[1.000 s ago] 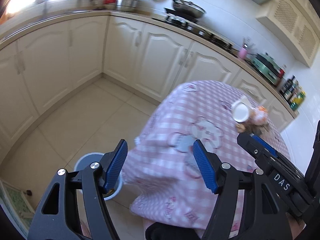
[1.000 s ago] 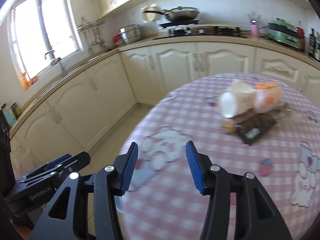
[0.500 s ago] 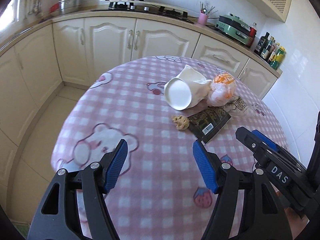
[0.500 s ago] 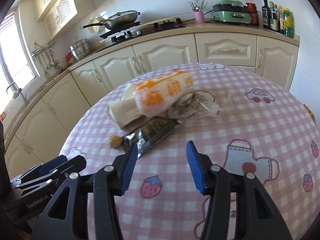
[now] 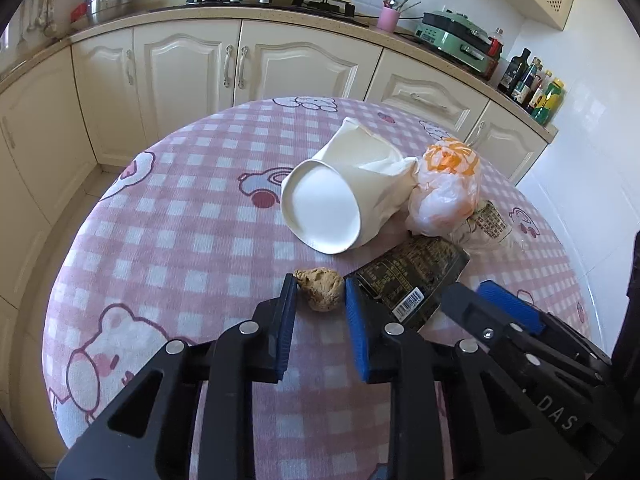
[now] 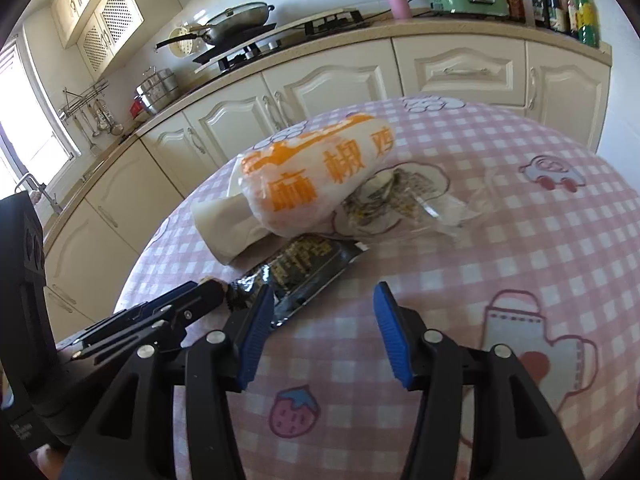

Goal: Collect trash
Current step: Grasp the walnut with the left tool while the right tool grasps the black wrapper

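On the pink checked table (image 5: 180, 240) lies a pile of trash: a tipped white paper cup (image 5: 332, 196), an orange-printed plastic bag (image 5: 444, 192), a dark snack wrapper (image 5: 412, 276) and a clear crumpled wrapper (image 5: 488, 220). A small brown lump (image 5: 322, 288) lies in front of the cup. My left gripper (image 5: 320, 282) has its jaws closing around this lump, and both pads touch its sides. My right gripper (image 6: 324, 312) is open over the cloth. Its left finger is beside the near end of the dark wrapper (image 6: 304, 268), and nothing is between its pads.
Cream cabinets and a counter curve behind the table, with a hob and wok (image 6: 236, 20), a pink utensil cup (image 5: 387, 18), a green appliance (image 5: 456, 36) and bottles (image 5: 536, 84). The table edge drops to the floor at the left (image 5: 80, 208).
Both grippers have swung from the floor side over the table and up to the trash pile. The left jaws have narrowed around the brown lump. The right jaws stay about as wide.
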The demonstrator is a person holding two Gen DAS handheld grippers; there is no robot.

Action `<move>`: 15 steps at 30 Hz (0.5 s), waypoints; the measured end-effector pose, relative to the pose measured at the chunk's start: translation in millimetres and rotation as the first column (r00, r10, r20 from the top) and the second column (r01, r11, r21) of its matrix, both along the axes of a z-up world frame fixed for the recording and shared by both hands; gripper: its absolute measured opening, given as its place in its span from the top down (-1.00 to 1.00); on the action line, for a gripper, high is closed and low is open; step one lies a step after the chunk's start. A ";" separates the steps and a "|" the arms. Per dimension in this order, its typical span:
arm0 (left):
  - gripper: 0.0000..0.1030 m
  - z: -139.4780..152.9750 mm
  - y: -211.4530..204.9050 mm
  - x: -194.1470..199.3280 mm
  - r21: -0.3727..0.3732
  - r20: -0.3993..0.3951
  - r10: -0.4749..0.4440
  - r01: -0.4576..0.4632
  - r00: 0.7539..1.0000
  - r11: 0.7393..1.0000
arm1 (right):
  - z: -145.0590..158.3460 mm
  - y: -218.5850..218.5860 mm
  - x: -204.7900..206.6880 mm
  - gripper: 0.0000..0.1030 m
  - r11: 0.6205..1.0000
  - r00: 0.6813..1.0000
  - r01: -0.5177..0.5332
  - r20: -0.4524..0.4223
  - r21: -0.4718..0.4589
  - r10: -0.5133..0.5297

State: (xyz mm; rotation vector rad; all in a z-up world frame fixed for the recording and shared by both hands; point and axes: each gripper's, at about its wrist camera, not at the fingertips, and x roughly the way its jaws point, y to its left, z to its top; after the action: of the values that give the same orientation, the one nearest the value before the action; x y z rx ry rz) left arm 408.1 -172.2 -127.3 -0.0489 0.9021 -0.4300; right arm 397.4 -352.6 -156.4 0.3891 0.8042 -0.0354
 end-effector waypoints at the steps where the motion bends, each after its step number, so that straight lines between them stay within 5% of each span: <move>1: 0.56 0.8 4.3 -1.6 -0.012 0.007 0.009 -0.009 1.000 1.000 | -2.0 2.0 3.4 -0.05 1.000 1.000 -0.002 -0.010 0.008 0.003; 4: 0.56 2.6 17.0 -4.0 -0.041 0.013 0.032 -0.031 0.999 0.999 | -0.6 8.5 10.9 -0.24 1.000 1.000 -0.005 -0.014 0.001 0.005; 12: 0.56 4.0 46.5 -4.5 -0.059 0.013 0.086 -0.085 0.996 0.995 | -1.9 28.3 38.1 -0.36 0.997 0.999 0.025 -0.038 -0.075 -0.028; 14: 0.56 3.8 51.9 -5.9 -0.065 0.009 0.091 -0.090 0.996 0.994 | -2.2 30.0 40.2 -0.24 0.996 0.999 0.026 -0.040 -0.090 -0.029; 15: 0.56 4.6 54.1 -7.8 -0.065 0.009 0.092 -0.091 0.996 0.994 | -2.5 29.9 40.7 0.09 0.996 0.999 0.023 -0.040 -0.090 -0.026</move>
State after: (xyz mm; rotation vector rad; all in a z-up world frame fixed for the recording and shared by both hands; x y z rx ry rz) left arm 400.3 -118.1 -122.7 -0.1464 0.8705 -0.3736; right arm 438.1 -322.6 -158.9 0.3139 0.8350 -0.1023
